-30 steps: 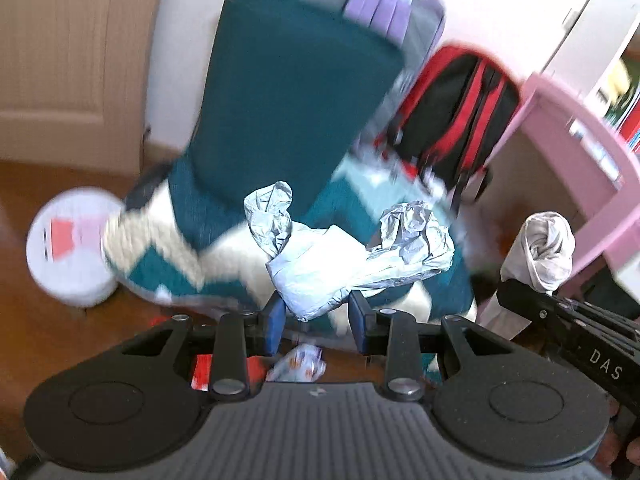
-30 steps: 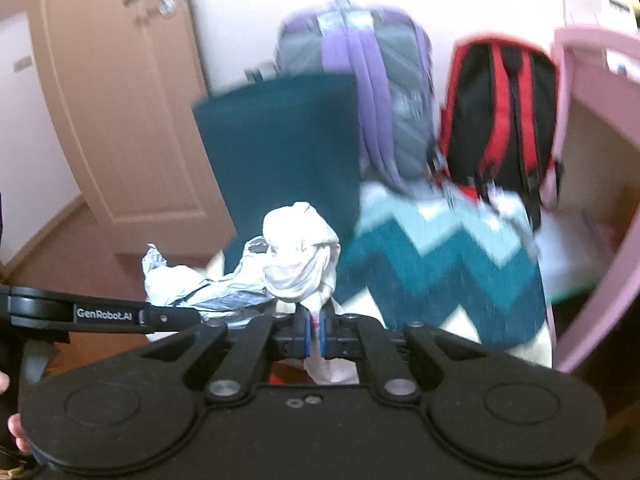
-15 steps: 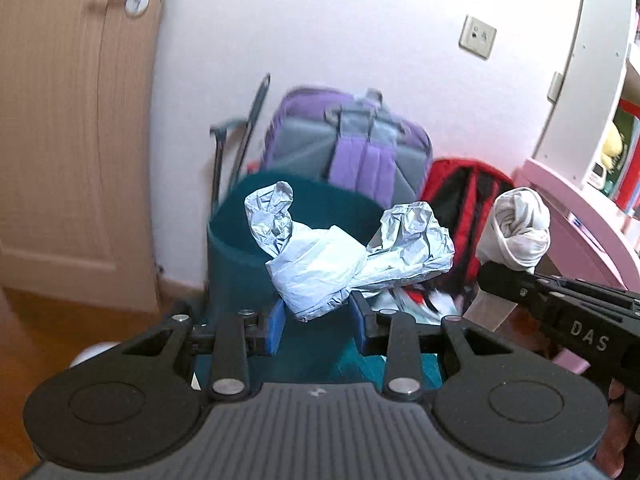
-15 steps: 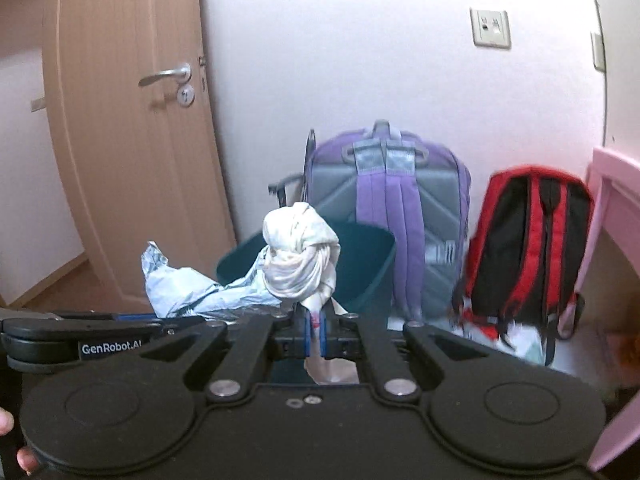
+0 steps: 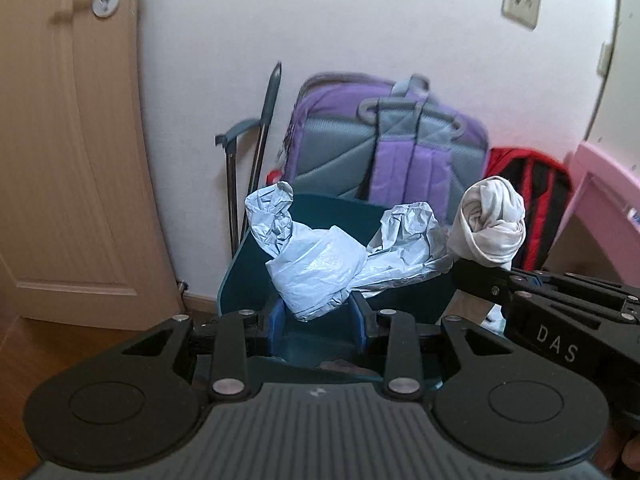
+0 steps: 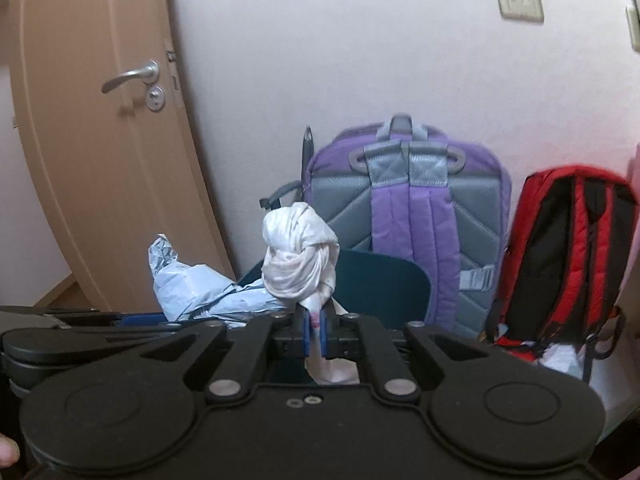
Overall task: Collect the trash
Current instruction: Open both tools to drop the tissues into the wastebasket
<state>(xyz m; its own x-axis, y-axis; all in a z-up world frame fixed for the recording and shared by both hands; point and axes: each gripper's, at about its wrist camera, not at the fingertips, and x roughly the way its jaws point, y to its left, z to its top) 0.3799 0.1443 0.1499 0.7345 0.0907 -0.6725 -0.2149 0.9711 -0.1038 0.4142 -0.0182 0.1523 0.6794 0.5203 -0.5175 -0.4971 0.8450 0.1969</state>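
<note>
Pale-blue crumpled plastic bag [image 5: 316, 268]: clamped between the blue pads of the left gripper [image 5: 318, 318], held above the dark teal bin [image 5: 248, 276]. White knotted bag [image 6: 298, 258]: pinched at its neck by the right gripper [image 6: 316, 330], knot upright, just at 3 o'clock of the blue bag in the left wrist view. Behind the bin, at 12 o'clock: purple backpack [image 6: 408, 216] against the wall. At 3 o'clock of it: red backpack [image 6: 568, 248]. At 9 o'clock: wooden door [image 6: 104, 152].
</note>
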